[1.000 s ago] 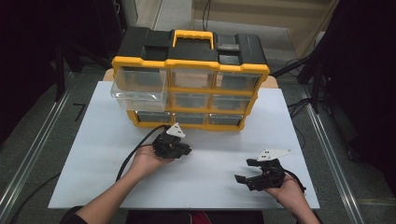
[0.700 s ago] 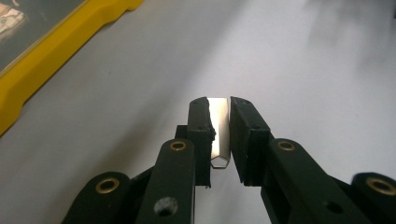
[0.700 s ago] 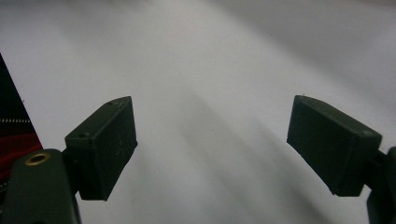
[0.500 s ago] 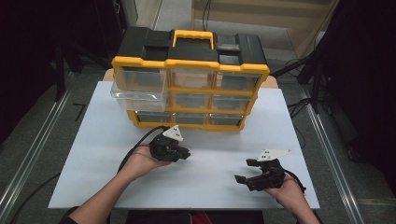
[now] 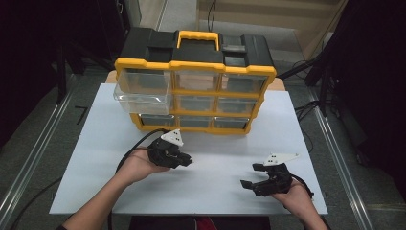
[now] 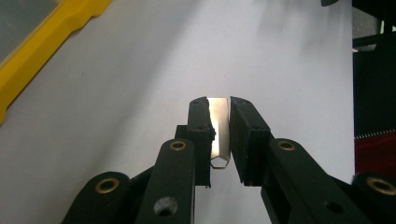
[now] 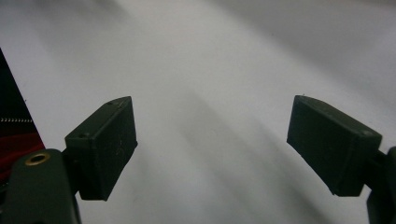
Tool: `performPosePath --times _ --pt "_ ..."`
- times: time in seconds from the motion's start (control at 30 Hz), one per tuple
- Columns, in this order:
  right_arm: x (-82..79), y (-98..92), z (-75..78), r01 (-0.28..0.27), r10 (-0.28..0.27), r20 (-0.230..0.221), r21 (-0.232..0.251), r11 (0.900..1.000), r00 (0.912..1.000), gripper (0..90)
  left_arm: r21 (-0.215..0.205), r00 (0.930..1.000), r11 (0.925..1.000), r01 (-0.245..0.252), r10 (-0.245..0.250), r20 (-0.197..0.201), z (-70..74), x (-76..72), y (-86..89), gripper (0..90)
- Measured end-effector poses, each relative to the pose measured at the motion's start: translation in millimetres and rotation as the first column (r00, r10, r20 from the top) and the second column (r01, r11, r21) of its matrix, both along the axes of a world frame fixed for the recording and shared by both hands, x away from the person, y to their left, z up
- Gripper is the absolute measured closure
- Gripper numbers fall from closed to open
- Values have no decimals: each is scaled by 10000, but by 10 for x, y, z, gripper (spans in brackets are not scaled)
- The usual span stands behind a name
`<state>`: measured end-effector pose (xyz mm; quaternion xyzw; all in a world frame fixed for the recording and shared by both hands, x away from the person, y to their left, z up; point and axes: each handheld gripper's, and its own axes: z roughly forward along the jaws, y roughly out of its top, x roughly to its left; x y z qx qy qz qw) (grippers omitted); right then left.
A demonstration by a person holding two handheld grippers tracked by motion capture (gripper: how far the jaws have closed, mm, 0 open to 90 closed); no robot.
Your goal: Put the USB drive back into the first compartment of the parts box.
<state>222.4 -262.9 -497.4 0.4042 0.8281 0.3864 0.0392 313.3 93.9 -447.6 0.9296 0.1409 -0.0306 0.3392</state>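
Hexagonal metal rod (image 6: 219, 135), judged stiff, light and slippery, is clamped across its flats by the left gripper (image 6: 219, 133), while the right gripper (image 7: 212, 140) is held wide apart over the white table (image 5: 215, 177).

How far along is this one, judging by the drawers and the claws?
Done: one clear drawer of the yellow organizer stands pulled out. In hand: the left claw grips a small shiny metal part. Left: dropping it somewhere, likely that drawer, and closing it. The right claw waits open, empty.

Light: overhead, even on white table (image 5: 95, 143) | surroundings dark | glare: metal piece (image 6: 219, 126) in left gripper view | blur: right gripper view, soft streaked shadows
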Motion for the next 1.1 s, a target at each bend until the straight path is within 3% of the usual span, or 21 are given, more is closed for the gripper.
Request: performPosePath --times 0.53,0.9,1.1 --pt "-1 5 -3 -11 11 -7 -23 10000 10000 138 -105 9991 9994 343 -346 -232 132 -3 199 796" --pt "-9 2 5 16 -16 10 -10 10000 10000 139 -242 9997 9995 193 -197 -140 300 -21 346 796" --pt "1 6 -3 19 -20 -10 -48 10000 10000 139 -433 9985 9988 234 -255 -481 336 -40 387 796"
